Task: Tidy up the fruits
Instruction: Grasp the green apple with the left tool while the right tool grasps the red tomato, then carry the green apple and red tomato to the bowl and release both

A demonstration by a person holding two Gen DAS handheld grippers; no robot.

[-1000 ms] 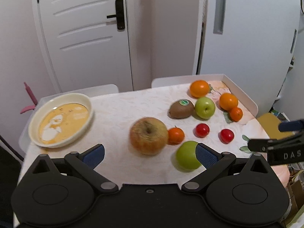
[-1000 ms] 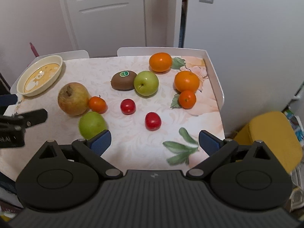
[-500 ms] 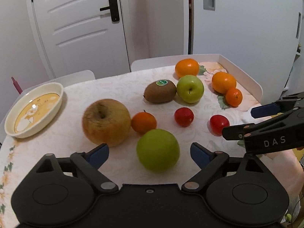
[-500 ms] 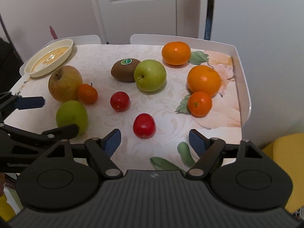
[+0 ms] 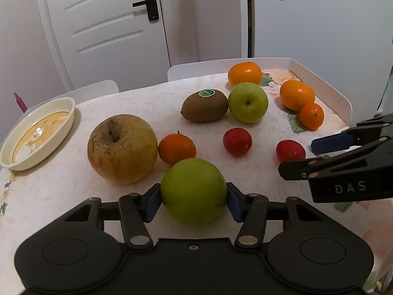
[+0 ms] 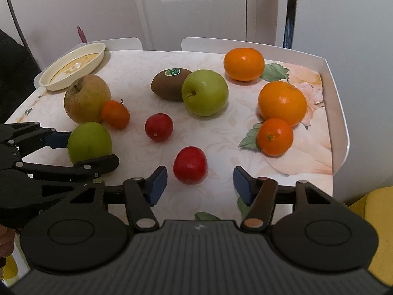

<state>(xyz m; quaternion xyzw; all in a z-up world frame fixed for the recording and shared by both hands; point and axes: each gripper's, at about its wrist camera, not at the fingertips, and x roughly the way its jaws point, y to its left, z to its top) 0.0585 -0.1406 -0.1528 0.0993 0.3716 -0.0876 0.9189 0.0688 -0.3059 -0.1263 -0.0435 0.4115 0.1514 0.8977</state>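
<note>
The left gripper [image 5: 193, 198] pinches the near green apple [image 5: 194, 190] at lower centre of the left wrist view, on the floral tablecloth [image 5: 137, 103]. The right gripper [image 6: 200, 184] is spread wide, flanking a red tomato [image 6: 189, 164] at centre of the right wrist view.

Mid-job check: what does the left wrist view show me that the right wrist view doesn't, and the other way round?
Only the left wrist view shows both blue pads pressed against the near green apple, so the left gripper is shut on it.

Only the right wrist view shows the open right gripper with the near red fruit just ahead of its fingertips, and a yellow seat beside the table.

Both show the cream dish, big russet apple, kiwi and the oranges.
</note>
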